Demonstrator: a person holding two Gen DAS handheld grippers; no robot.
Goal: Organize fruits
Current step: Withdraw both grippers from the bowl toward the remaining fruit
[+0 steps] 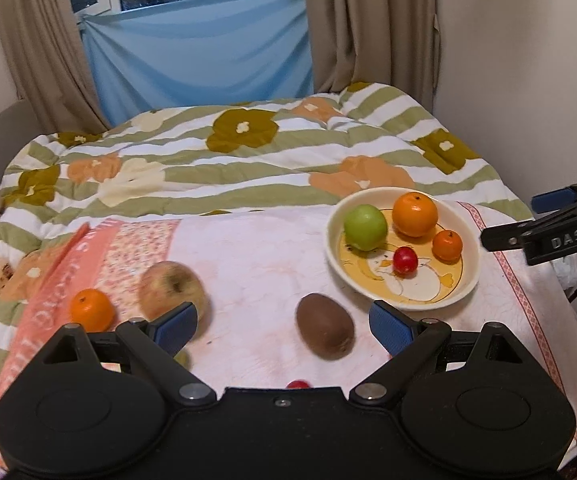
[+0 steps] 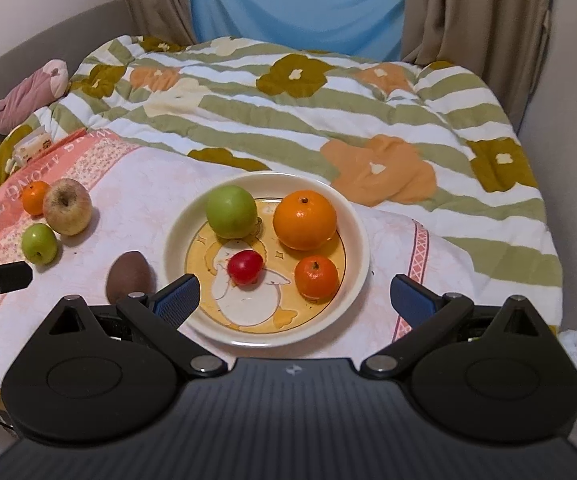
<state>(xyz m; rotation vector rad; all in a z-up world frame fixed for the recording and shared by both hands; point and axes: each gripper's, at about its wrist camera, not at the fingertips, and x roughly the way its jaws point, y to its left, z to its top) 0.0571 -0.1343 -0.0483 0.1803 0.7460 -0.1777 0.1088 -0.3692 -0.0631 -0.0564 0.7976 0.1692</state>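
A cream plate (image 2: pixel 362 248) on the pink cloth holds a green apple (image 2: pixel 231 211), a large orange (image 2: pixel 304 219), a small orange (image 2: pixel 316 278) and a small red fruit (image 2: pixel 245 267). My right gripper (image 2: pixel 294 300) hangs open above the plate's near side with nothing between its pads. Left of the plate lie a kiwi (image 2: pixel 128 276), a small green apple (image 2: pixel 39 243), a brownish apple (image 2: pixel 67 206) and another small orange (image 2: pixel 34 197). My left gripper (image 1: pixel 284 326) is open above the cloth, the kiwi (image 1: pixel 325 326) showing between its fingers, untouched. The brownish apple (image 1: pixel 170 290) sits behind its left finger.
The cloth (image 1: pixel 248 248) lies on a bed with a floral striped quilt (image 1: pixel 228 152). A pink soft toy (image 2: pixel 32 94) and a tissue pack (image 2: pixel 32 146) sit at the far left. A small red fruit (image 1: pixel 298 384) peeks out near the left gripper's body. Walls and curtains close in behind.
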